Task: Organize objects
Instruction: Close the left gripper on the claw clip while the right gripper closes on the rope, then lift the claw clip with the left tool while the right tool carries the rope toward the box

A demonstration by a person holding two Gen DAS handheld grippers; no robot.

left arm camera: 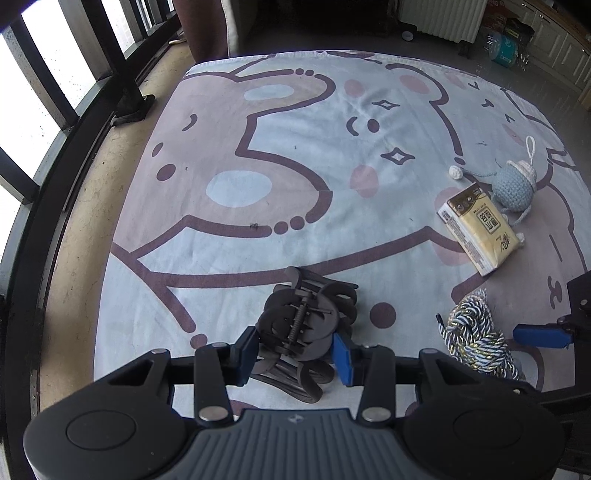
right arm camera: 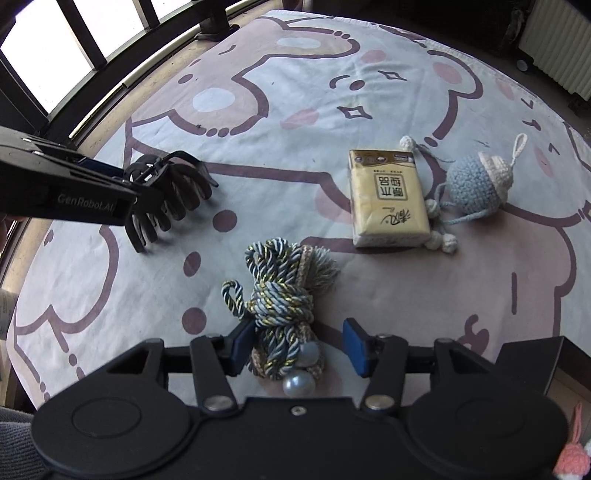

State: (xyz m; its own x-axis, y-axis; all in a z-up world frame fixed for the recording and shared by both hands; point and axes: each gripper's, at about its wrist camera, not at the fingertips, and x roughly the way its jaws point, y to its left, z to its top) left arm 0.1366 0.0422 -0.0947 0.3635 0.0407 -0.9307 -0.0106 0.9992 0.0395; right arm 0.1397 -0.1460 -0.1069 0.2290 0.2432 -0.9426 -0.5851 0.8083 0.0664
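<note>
A dark brown hair claw clip (left arm camera: pixel 303 328) sits between the blue pads of my left gripper (left arm camera: pixel 297 349), which is shut on it; the clip also shows in the right wrist view (right arm camera: pixel 166 192), held just above the cloth. A braided blue-gold curtain tieback rope (right arm camera: pixel 284 306) with pearl beads lies between the pads of my right gripper (right arm camera: pixel 299 345), which is open around it without touching. A yellow tissue pack (right arm camera: pixel 388 197) and a blue crocheted toy (right arm camera: pixel 476 184) lie further right on the cartoon-print cloth (right arm camera: pixel 295 92).
A black window railing (left arm camera: pixel 74 122) runs along the left edge of the cloth. A white radiator (left arm camera: pixel 443 18) and boxes stand on the floor at the back right. A pink knitted item (right arm camera: pixel 572 454) peeks in at the right wrist view's lower right corner.
</note>
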